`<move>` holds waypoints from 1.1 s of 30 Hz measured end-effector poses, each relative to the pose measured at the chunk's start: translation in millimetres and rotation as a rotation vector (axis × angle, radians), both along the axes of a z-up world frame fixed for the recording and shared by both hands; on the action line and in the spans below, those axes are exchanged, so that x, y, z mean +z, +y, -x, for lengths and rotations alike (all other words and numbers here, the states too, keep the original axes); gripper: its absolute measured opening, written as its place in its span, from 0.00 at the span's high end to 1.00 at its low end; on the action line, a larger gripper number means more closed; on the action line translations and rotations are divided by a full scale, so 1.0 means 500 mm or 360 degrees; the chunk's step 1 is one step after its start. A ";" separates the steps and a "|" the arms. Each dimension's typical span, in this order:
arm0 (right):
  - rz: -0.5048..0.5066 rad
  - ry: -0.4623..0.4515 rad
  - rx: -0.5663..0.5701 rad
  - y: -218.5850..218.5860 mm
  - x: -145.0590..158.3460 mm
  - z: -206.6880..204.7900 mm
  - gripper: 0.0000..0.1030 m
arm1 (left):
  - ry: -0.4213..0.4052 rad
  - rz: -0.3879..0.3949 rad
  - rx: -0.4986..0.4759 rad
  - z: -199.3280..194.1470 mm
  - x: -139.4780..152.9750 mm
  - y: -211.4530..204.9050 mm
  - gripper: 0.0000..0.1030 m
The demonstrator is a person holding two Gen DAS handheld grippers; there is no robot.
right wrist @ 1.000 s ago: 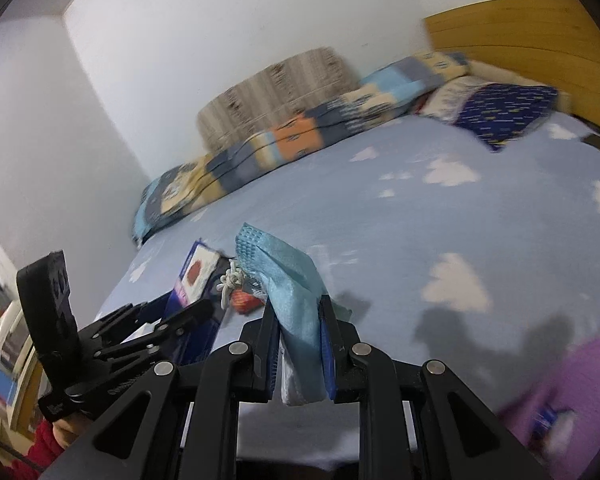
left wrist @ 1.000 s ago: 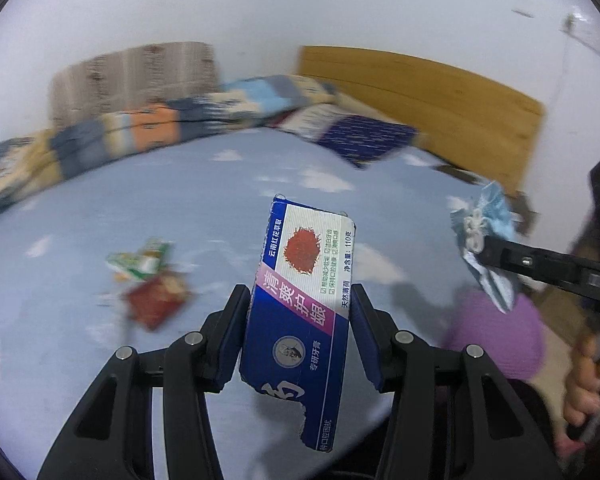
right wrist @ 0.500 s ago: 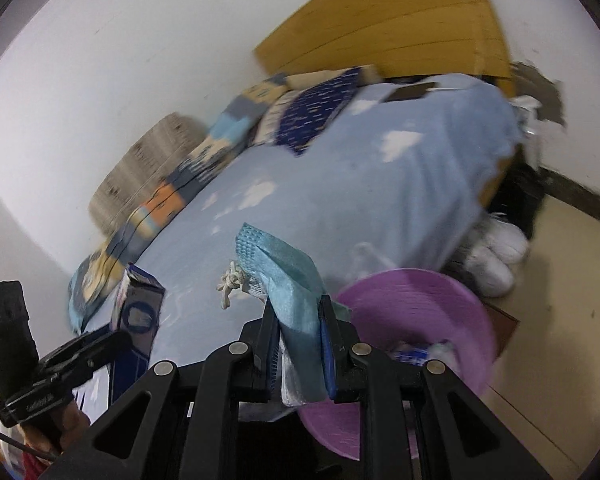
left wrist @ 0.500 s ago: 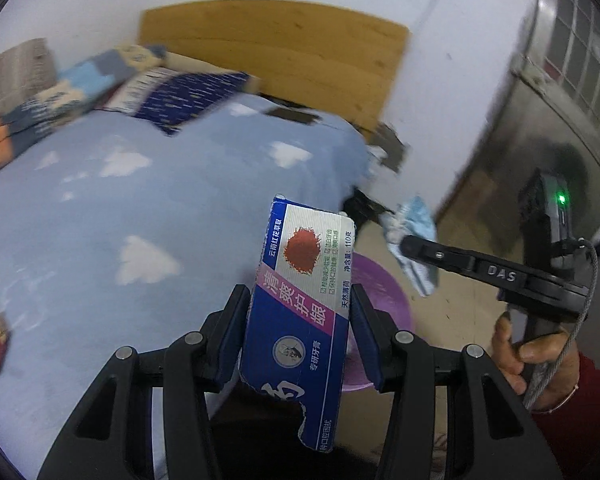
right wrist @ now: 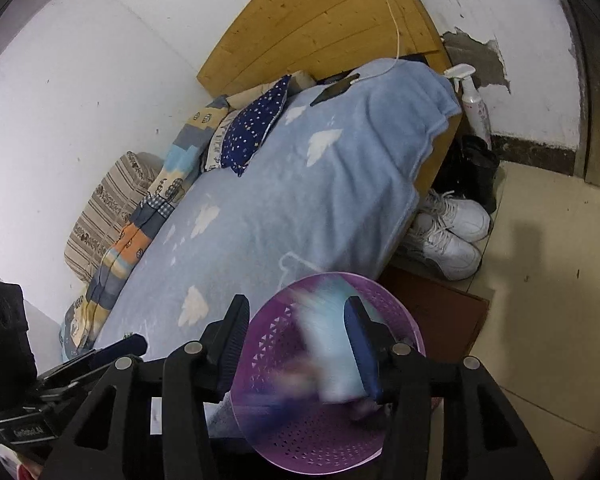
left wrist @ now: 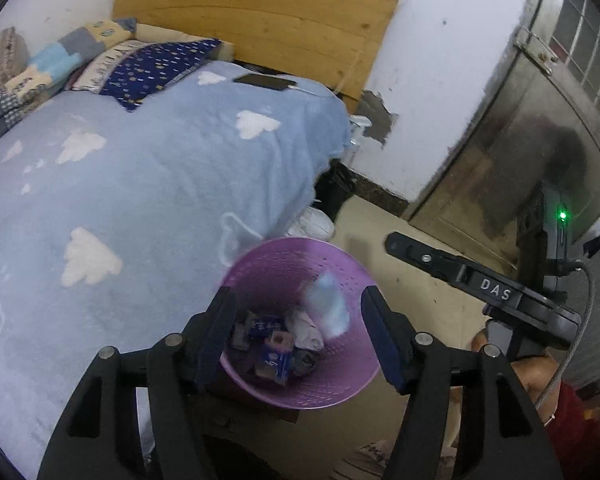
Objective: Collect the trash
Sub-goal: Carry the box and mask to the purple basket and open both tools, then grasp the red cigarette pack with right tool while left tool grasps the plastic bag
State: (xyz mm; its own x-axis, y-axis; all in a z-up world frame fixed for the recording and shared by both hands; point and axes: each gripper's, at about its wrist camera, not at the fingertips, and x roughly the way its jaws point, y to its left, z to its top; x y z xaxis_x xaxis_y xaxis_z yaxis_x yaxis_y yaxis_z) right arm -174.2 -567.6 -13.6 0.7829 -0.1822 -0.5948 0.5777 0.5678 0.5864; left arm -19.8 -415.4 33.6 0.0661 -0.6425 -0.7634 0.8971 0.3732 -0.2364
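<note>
A purple perforated basket [left wrist: 332,384] stands on the floor beside the bed. My left gripper [left wrist: 296,308] hovers over it, its jaws opening with nothing between them. The blue toothpaste box [left wrist: 274,360] lies in the basket among other scraps. A light-blue wrapper [left wrist: 326,306], blurred, drops into the basket. In the right wrist view my right gripper [right wrist: 296,312] is above the basket [right wrist: 320,444] with its jaws opening. The blurred wrapper [right wrist: 328,356] slips down between them, close to the right finger and not pinched. The right gripper's finger [left wrist: 428,258] shows to the right in the left wrist view.
The bed with a blue cloud blanket [left wrist: 140,180] fills the left, with a phone [left wrist: 264,80] and pillows [left wrist: 152,68] near the wooden headboard. White sneakers [right wrist: 452,232] and a spray bottle [right wrist: 474,100] sit by the bed's corner. A metal door [left wrist: 520,140] stands to the right.
Both grippers swung from over the bed to above the purple basket. The left let go of the blue box, which now lies in the basket. The right released the light-blue wrapper, which is falling.
</note>
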 end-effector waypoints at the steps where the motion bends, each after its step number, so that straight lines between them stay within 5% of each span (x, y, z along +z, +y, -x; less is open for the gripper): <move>1: 0.0005 -0.0004 0.0002 0.001 0.002 0.001 0.49 | -0.0003 0.0011 0.0016 -0.002 0.004 0.010 0.38; 7: 0.0020 -0.0027 0.0105 0.031 0.018 -0.036 0.49 | -0.0088 0.0058 0.0179 -0.048 0.025 0.119 0.38; 15: 0.0077 0.0000 0.0462 0.150 0.045 -0.185 0.49 | -0.0196 0.0056 0.0488 -0.140 0.033 0.322 0.37; 25: 0.0160 0.0038 0.0969 0.385 0.093 -0.430 0.47 | -0.0265 0.0057 0.1082 -0.320 0.031 0.633 0.37; 29: 0.0187 0.0087 0.1138 0.480 0.087 -0.516 0.47 | -0.0236 0.0039 0.1335 -0.401 0.009 0.742 0.37; 33: 0.0189 0.0169 0.1300 0.571 0.064 -0.621 0.47 | -0.0059 0.0095 0.1593 -0.457 -0.009 0.836 0.37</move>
State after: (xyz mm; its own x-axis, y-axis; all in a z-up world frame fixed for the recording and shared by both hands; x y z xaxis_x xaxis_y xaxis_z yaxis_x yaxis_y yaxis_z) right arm 136.5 -282.3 18.3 0.6365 0.3529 -0.6858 0.0058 0.8870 0.4618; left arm 208.5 2.8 28.9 0.6201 -0.3150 -0.7184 0.1837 0.9487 -0.2574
